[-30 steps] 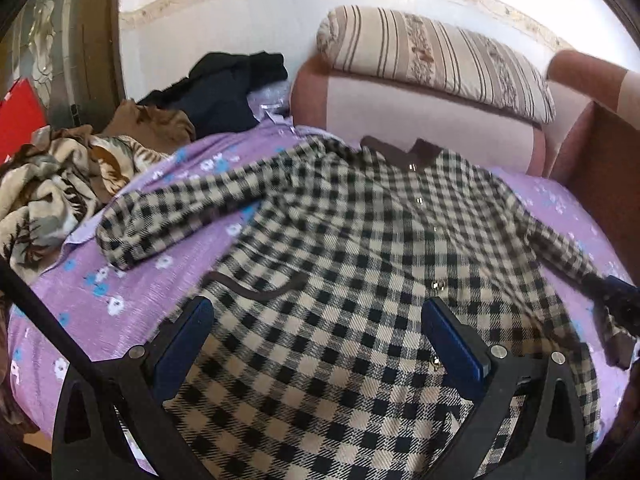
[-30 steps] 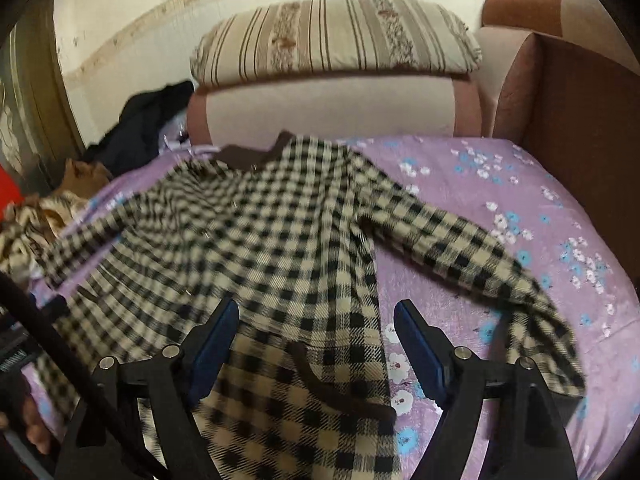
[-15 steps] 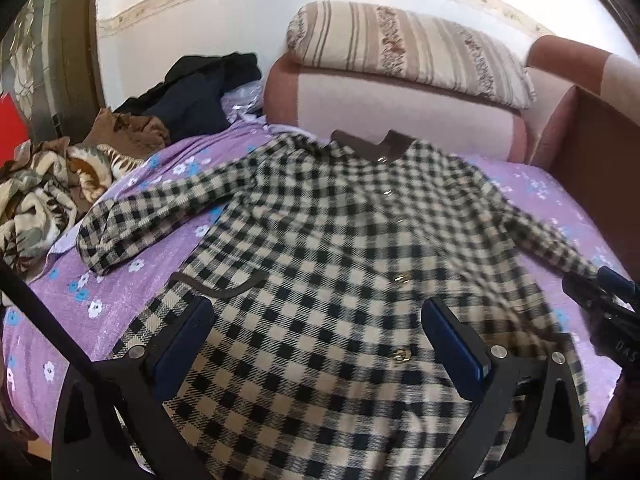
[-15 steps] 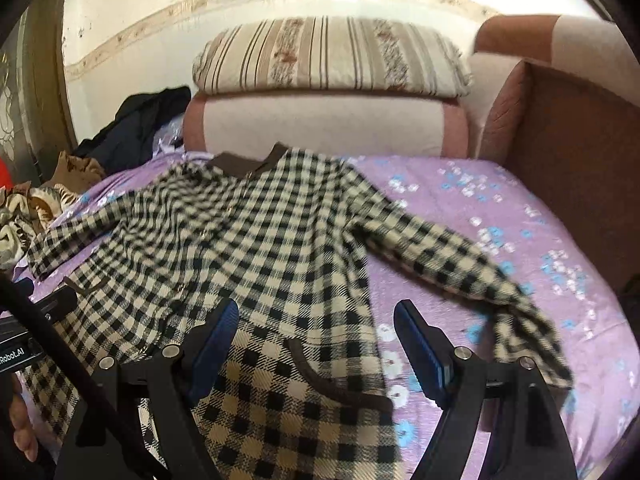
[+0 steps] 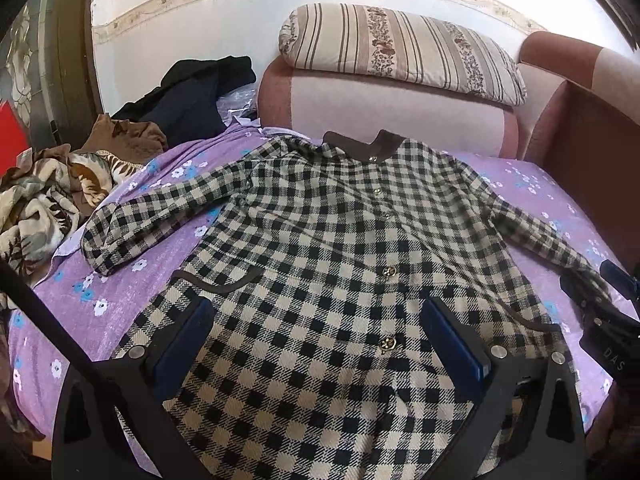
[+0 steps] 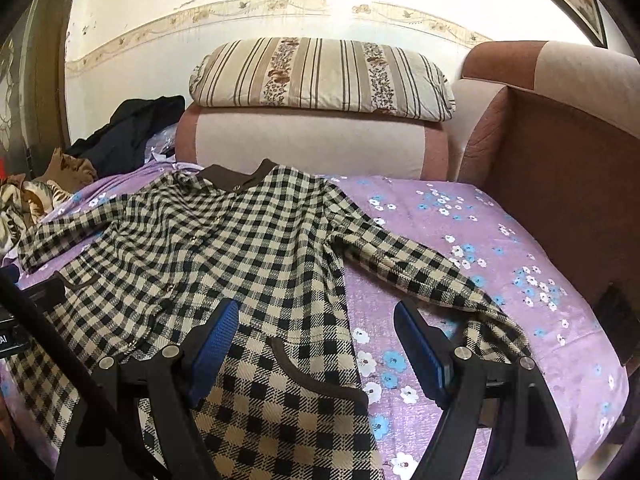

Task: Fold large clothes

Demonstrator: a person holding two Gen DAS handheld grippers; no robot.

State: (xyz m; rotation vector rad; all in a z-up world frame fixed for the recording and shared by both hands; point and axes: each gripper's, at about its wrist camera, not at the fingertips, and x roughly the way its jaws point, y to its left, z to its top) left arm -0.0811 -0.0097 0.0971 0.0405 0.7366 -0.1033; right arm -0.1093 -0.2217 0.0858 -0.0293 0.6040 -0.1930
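Observation:
A black-and-cream checked coat point(image 5: 332, 248) with a brown collar lies flat, front up, on the purple flowered bed cover point(image 5: 80, 292), both sleeves spread out. It also shows in the right wrist view point(image 6: 208, 248). My left gripper point(image 5: 316, 340) is open and empty above the coat's lower front. My right gripper point(image 6: 316, 344) is open and empty above the coat's lower right side, by its brown-trimmed pocket point(image 6: 312, 372). The right sleeve point(image 6: 420, 276) reaches toward the sofa arm. The right gripper shows at the right edge of the left wrist view point(image 5: 608, 320).
A striped pillow point(image 5: 400, 48) lies on the pink sofa back point(image 5: 392, 116). A brown sofa arm point(image 6: 560, 184) bounds the right side. Dark and brown clothes point(image 5: 188, 96) and a patterned blanket point(image 5: 40, 204) are piled at the left.
Both grippers have pulled back and risen a little, so more of the coat and wall show. The coat has not moved. Both grippers stay open.

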